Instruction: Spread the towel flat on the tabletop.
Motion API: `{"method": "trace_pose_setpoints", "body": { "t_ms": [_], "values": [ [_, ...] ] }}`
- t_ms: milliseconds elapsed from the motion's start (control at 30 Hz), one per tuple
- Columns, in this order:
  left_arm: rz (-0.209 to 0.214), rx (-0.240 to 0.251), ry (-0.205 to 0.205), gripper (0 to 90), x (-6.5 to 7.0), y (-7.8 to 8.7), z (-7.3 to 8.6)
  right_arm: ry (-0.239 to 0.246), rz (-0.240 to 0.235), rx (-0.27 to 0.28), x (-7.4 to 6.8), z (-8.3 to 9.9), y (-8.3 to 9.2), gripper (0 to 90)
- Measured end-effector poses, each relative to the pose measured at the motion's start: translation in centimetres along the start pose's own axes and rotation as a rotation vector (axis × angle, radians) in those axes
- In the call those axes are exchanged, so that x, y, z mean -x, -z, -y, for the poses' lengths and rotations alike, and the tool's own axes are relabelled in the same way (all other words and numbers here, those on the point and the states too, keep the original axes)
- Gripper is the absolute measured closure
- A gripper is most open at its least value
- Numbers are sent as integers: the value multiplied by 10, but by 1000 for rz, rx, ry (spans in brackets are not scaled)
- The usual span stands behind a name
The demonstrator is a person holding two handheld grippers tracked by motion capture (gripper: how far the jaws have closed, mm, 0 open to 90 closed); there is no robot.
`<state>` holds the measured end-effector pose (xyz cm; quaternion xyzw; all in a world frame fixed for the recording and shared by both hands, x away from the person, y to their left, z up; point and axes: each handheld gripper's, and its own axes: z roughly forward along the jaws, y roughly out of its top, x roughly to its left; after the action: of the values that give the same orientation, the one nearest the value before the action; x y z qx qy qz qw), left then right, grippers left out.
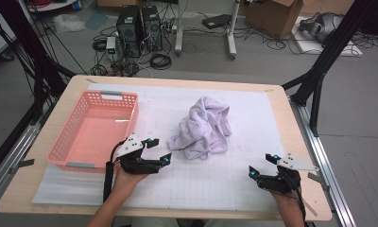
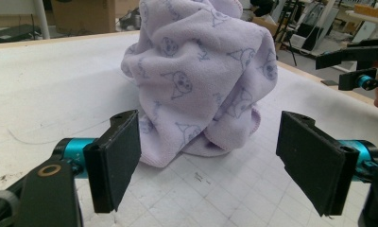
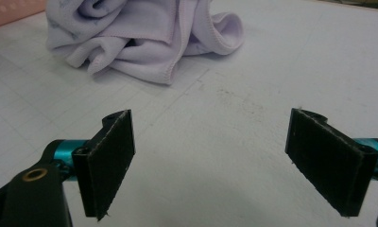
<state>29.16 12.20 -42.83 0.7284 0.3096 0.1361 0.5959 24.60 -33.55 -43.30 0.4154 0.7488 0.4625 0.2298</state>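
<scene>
this is a robotics or research lab. beyond the wooden table [image 1: 291, 142] with its gridded white mat [image 1: 253, 118], at twelve o'clock, two black computer towers [image 1: 140, 28] stand on a grey floor amid tangled cables [image 1: 158, 60]. black metal frame struts [image 1: 329, 52] rise at two and ten o'clock, and a cardboard box [image 1: 274, 16] sits at one o'clock.

Beyond my light wooden table [image 1: 78, 82] lies a grey concrete floor [image 1: 272, 64]. Behind the table's far edge stand two black computer towers [image 1: 140, 29] amid tangled black cables [image 1: 159, 60]; farther right sits a brown cardboard box [image 1: 274, 16].
</scene>
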Motion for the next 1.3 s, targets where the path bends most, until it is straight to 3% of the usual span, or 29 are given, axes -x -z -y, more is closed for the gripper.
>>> {"method": "trace_pose_setpoints", "body": {
  "t_ms": [267,600,733,833,867,933,967,1133,1300],
  "values": [
    [-10,-9,6,236,1,-1,2,37,-28,-22,-11,-10,-24,154],
    [-2,-15,19,254,-2,-4,3,59,-98,-66,-32,-33,-73,216],
    [-5,-20,30,261,-3,-4,5,92,-115,-111,-42,-43,-99,332],
    [-1,-18,33,265,-3,-5,5,126,-97,-195,-49,-44,-119,544],
    [1,-22,30,266,-3,-5,5,147,-82,-218,-51,-43,-124,573],
    [3,-24,31,267,-3,-5,5,170,-59,-208,-54,-44,-123,782],
    [4,-23,32,267,-3,-6,6,165,-69,-211,-53,-45,-121,838],
    [0,-24,35,273,-4,-4,5,166,-96,-209,-51,-45,-103,861],
    [-4,-23,39,276,-5,-4,5,152,-96,-162,-41,-37,-66,861]
  ]
}}
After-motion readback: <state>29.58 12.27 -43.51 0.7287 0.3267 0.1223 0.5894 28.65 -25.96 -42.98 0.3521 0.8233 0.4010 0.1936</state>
